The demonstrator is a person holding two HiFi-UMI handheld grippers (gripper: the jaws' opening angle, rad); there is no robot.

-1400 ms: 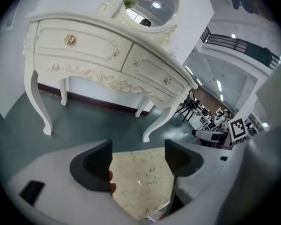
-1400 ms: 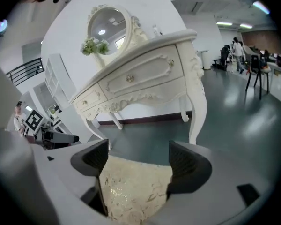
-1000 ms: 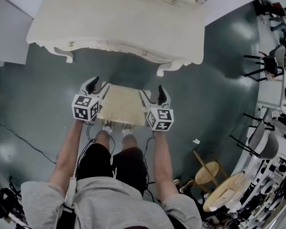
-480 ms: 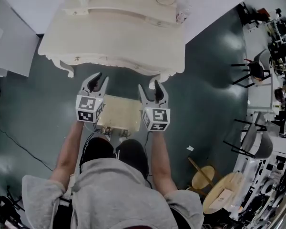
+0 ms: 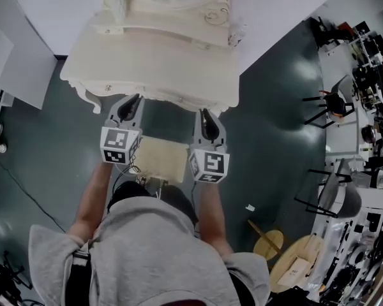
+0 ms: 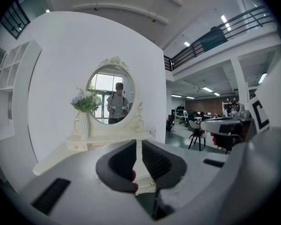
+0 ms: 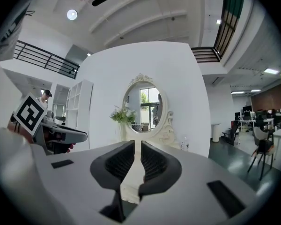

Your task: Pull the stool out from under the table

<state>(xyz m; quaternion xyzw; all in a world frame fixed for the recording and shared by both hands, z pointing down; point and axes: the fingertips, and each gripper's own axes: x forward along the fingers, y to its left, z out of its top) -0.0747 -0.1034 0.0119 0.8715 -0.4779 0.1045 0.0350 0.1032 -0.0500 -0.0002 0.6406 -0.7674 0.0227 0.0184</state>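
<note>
The stool (image 5: 161,160), with a pale yellow square cushion, stands on the dark floor in front of the white dressing table (image 5: 153,62), just in front of the person's body. My left gripper (image 5: 131,102) hangs above the stool's left side and my right gripper (image 5: 206,116) above its right side, both pointing at the table's front edge. Each pair of jaws is closing, down to a thin slit with nothing between them. Both gripper views look level at the table's oval mirror (image 6: 111,95) past the left gripper (image 6: 136,144) and the right gripper (image 7: 138,145).
A vase of flowers (image 6: 85,102) stands on the dressing table. A white shelf unit (image 5: 19,69) is at the left wall. Black chairs (image 5: 335,104) and desks line the right side; round wooden stools (image 5: 268,242) lie at lower right. A cable (image 5: 25,190) runs over the floor at left.
Both grippers have let go of the stool's sides, risen and moved forward toward the table, their jaws drawing together. The stool now sits lower, by the person's body.
</note>
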